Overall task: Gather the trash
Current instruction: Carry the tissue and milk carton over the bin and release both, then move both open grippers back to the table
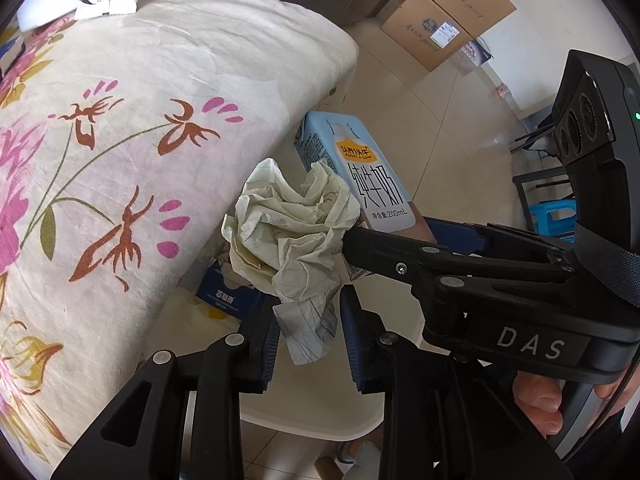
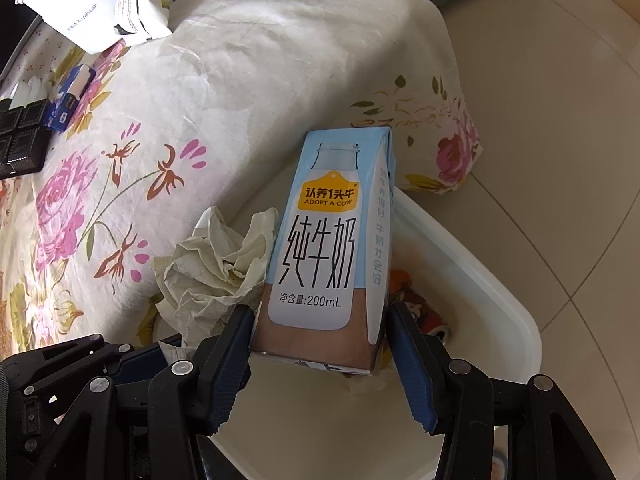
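Clearly the right tongs (image 2: 320, 354) were clamped on the base of a milk carton (image 2: 326, 248), pale blue and white with a brown band, a yellow label and black characters, held above a white bin (image 2: 500, 308). Just beside it, the left tongs (image 1: 310, 344) stood slightly apart around the tail of a crumpled, cream-coloured paper wad (image 1: 288, 228), also over the bin, at the edge of the floral-clothed bench (image 1: 160, 120).
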Demonstrator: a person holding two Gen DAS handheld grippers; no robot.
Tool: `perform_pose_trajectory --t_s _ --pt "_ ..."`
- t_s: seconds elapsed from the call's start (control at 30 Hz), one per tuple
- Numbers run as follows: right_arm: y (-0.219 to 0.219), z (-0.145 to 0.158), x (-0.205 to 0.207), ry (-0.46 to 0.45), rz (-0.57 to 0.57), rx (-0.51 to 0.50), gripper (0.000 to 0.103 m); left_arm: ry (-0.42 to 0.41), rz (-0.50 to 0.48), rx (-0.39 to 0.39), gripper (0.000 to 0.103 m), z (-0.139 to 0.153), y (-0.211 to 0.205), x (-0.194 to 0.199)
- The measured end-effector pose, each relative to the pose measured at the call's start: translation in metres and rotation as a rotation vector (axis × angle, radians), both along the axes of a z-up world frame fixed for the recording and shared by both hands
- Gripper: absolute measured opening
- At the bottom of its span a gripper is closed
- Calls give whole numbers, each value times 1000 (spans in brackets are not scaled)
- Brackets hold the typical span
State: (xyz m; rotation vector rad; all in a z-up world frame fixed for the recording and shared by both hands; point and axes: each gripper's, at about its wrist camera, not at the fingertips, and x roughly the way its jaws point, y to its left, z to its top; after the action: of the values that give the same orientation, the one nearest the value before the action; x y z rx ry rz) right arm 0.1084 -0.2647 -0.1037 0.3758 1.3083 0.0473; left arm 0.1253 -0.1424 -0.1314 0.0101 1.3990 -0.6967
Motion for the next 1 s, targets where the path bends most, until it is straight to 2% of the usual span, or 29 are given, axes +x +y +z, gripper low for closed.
perform_pose_trajectory --t_s 0.13,0.27,1.0 --pt "-2 0 1 4 -6 10 61 2 -6 1 32 1 0 0" --pt "-8 -2 0 13 -33 10 62 4 -27 14 38 0 -1 -1" --pt "-5 -1 2 1 -31 3 62 -15 -25 16 39 5 1 1"
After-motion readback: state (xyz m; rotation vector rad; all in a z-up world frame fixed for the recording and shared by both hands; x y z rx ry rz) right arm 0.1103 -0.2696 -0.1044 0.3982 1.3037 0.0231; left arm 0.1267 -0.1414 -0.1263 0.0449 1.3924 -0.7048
